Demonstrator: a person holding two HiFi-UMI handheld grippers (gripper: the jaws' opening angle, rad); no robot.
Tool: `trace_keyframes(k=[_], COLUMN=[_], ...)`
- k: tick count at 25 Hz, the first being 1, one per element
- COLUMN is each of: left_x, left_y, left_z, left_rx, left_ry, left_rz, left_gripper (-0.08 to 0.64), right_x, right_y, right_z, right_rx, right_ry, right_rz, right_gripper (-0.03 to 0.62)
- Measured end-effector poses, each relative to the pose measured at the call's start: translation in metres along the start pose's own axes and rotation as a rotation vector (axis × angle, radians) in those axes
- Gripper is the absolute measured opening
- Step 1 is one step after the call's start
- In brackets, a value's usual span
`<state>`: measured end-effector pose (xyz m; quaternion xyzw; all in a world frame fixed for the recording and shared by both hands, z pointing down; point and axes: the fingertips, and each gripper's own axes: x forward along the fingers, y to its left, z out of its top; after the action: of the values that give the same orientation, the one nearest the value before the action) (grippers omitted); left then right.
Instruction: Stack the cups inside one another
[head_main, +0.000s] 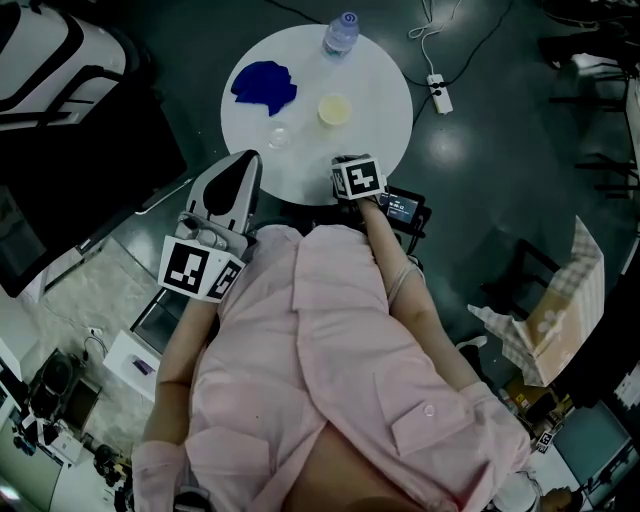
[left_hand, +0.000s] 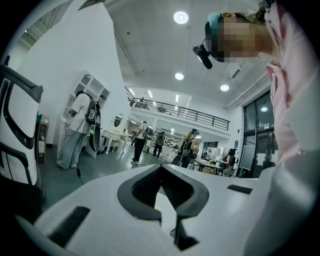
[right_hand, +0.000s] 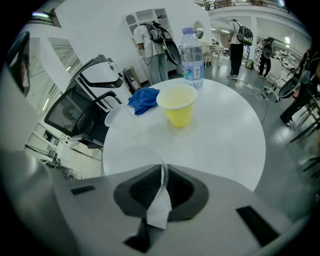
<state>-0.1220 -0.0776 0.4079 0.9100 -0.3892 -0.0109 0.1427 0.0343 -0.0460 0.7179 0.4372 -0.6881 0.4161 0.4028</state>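
Counter (right_hand: 220, 135): white, smooth, low sheen. Yellow cup (right_hand: 177, 106): looks like thin plastic, matt, slightly translucent. Clear cup (right_hand: 131, 161) in the right gripper (right_hand: 161, 186): thin see-through plastic, glossy rim. Gripper shell: smooth white plastic. Its fingers (right_hand: 142, 190) are faced with dark ribbed pads, matt. Blue cloth (right_hand: 143, 100): soft, crumpled. Bottle (right_hand: 192, 59): clear glossy plastic. Floor (head_main: 480, 150): dark, faintly reflective.

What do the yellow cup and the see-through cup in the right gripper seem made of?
The small yellow cup: thin matte plastic, possibly paper; opaque, dull, thin-rimmed. The transparent cup in the right gripper: likely thin glossy clear plastic; the round white table shows through its wall.
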Motion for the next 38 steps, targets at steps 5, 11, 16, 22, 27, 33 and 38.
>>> trace_keyframes(k=[5, 11, 16, 22, 27, 33, 38], left_x=[0.003, -0.001, 0.001, -0.002, -0.004, -0.007, -0.009], left_y=[-0.004, 0.001, -0.006, -0.001, 0.0, 0.001, -0.001], left_z=[0.002, 0.004, 0.004, 0.004, 0.004, 0.006, 0.006], left_rx=[0.014, -0.01, 0.017, 0.003, -0.006, 0.001, 0.011], left_ry=[-0.004, -0.022, -0.017, -0.027, -0.033, -0.036, -0.031], left_rz=[-0.005, 0.027, 0.007, 0.016, 0.018, 0.013, 0.001], left_gripper=[0.009, 0.009, 0.009, 0.009, 0.009, 0.009, 0.009], right_x=[0.0, 0.0, 0.0, -0.002, -0.008, -0.014, -0.014], right_y=[-0.001, -0.002, -0.003, -0.002, -0.001, 0.002, 0.004], right_z=[-0.001, 0.0, 0.0, 0.003, 0.007, 0.012, 0.011], right_rx=[-0.006, -0.011, -0.018, -0.02, -0.019, -0.005, -0.001], right_ry=[0.002, 0.004, 0.005, -0.008, -0.039, -0.078, -0.077], right_rz=[0.008, 0.011, 0.011, 0.001, -0.001, 0.0, -0.005], right_gripper=[0.041, 0.04, 0.04, 0.04, 0.037, 0.037, 0.037])
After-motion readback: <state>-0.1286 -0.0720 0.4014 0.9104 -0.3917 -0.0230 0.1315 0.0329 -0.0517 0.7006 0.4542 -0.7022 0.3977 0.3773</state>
